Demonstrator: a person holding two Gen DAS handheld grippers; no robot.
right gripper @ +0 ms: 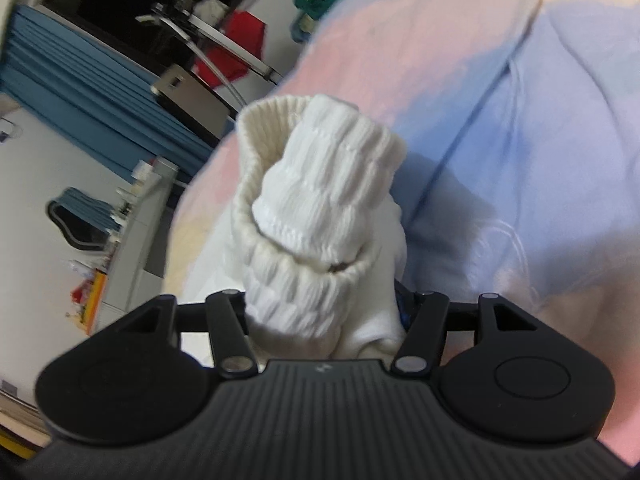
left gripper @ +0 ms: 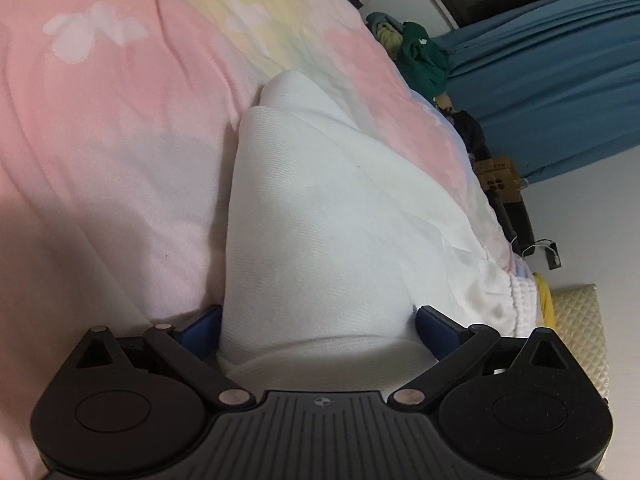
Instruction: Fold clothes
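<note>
My left tool (left gripper: pixel 318 320) pinched the white garment (left gripper: pixel 320 208) over the bedspread (left gripper: pixel 112 120); my right tool (right gripper: pixel 324 312) gripped its ribbed cuffs (right gripper: pixel 320 184).

1. One white garment (left gripper: pixel 320 208), bunched; its ribbed waistband (right gripper: pixel 320 184) shows in the right wrist view. Whether more than one piece is in the bunch cannot be told.
2. Two grippers, one per view: left gripper (left gripper: pixel 318 320) and right gripper (right gripper: pixel 324 312).
3. One pastel bedspread (left gripper: pixel 120 120) with two white flower prints showing.
4. One blue curtain (left gripper: pixel 560 80).
5. One heap of clothes (left gripper: pixel 420 56) at the far end of the bed, green on top; its pieces cannot be counted.
6. One cardboard box (left gripper: pixel 498 178).
7. One red cloth (right gripper: pixel 236 48) hanging on a rack.
</note>
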